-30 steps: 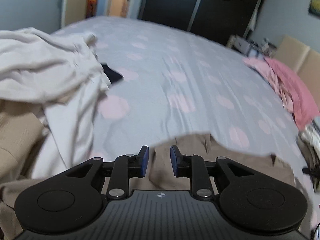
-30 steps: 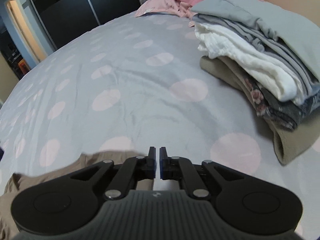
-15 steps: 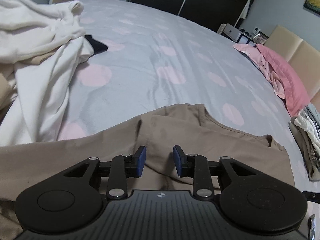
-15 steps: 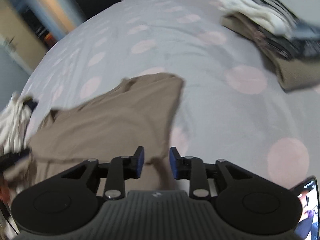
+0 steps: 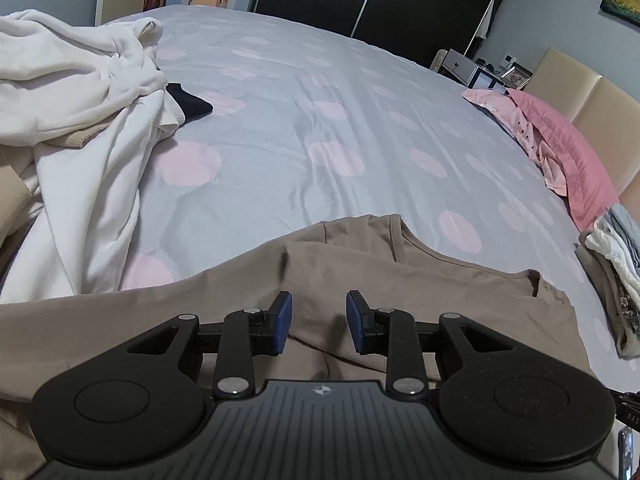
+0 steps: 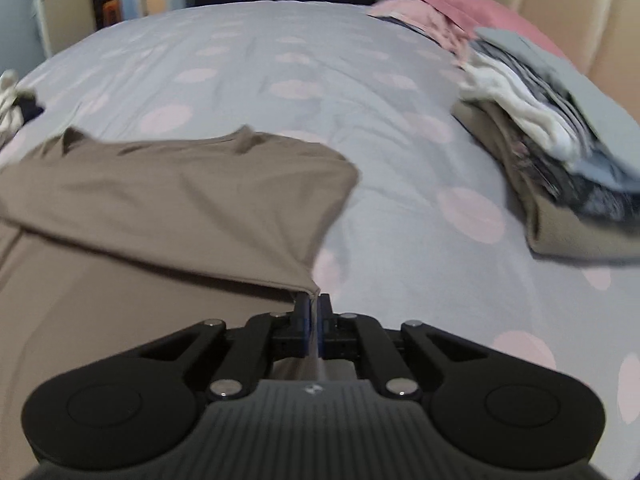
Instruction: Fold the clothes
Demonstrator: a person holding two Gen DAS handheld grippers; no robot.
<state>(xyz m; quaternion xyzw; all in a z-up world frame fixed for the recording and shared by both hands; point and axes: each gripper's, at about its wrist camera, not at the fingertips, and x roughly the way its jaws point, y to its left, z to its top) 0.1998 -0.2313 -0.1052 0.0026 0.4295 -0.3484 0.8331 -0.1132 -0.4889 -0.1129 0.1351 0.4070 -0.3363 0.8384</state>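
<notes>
Right wrist view showed the right gripper [image 6: 314, 322] pinched tight on an edge of the tan shirt [image 6: 172, 200], with that edge drawn up into a taut ridge so the cloth sloped away to the left over the lower layer. Holding it by the edge like that probably served to carry one side across for a fold. Beyond it the folded pile [image 6: 560, 128] sat on the right side of the bed [image 6: 280, 60], likely where finished pieces went. From the left wrist view, the left gripper [image 5: 319, 322] hung just above the shirt [image 5: 440, 280] with its jaws part open and nothing between them, perhaps ready to pin or take the cloth. White laundry [image 5: 80, 120] lay heaped on the left, apparently waiting its turn
</notes>
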